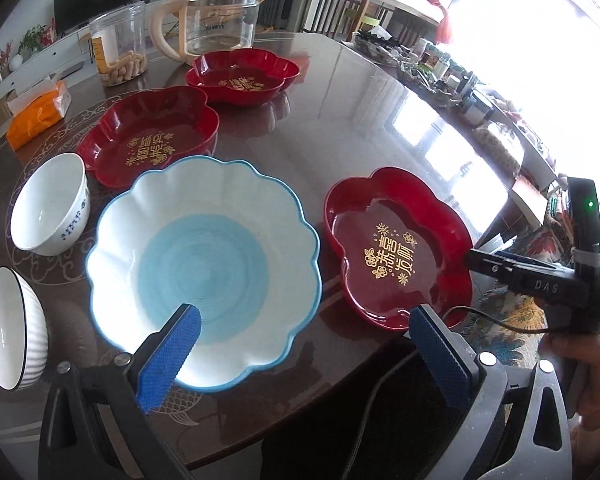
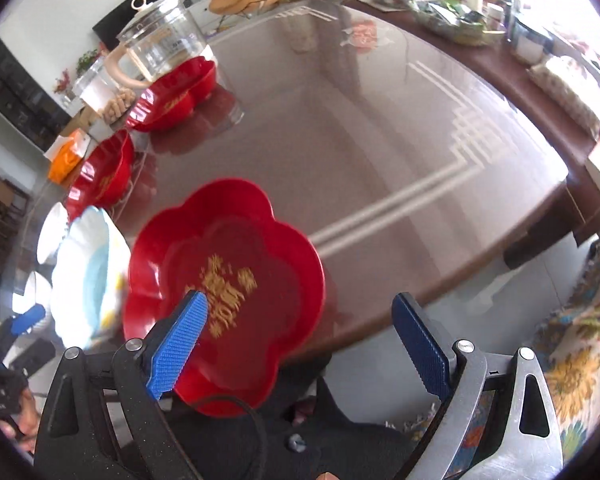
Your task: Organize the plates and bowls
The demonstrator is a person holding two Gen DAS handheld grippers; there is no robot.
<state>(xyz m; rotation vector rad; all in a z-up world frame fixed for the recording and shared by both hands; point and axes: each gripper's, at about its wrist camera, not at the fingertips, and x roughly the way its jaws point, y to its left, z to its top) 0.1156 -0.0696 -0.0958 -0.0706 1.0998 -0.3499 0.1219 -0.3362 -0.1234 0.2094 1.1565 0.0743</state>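
Blue-padded fingers (image 1: 188, 332) of the left gripper (image 1: 304, 344) stand spread wide and grasp nothing, hovering over the near rim of the scalloped blue-and-white plate (image 1: 204, 264) on the glossy brown bench (image 1: 340, 120). Spread just as wide and equally unladen, the right gripper (image 2: 308, 344) hangs over the nearest red flower-shaped dish (image 2: 224, 288), which sits at the bench's near edge just right of the blue-and-white plate; its left finger overlaps the dish's near-left lip, while its right finger hangs off beyond the dish. Two more red dishes, one behind the plate (image 1: 148, 136) and one farther back (image 1: 242, 76), lie well apart from the first, and two white bowls (image 1: 50, 204) (image 1: 12, 328) stand left of the plate. By this layout the right gripper is plainly the nearer to the near red dish, which lies ahead and slightly left of its fingers, so a rim pinch would likely call for a small leftward shift before closing; the left gripper is better placed for the plate.
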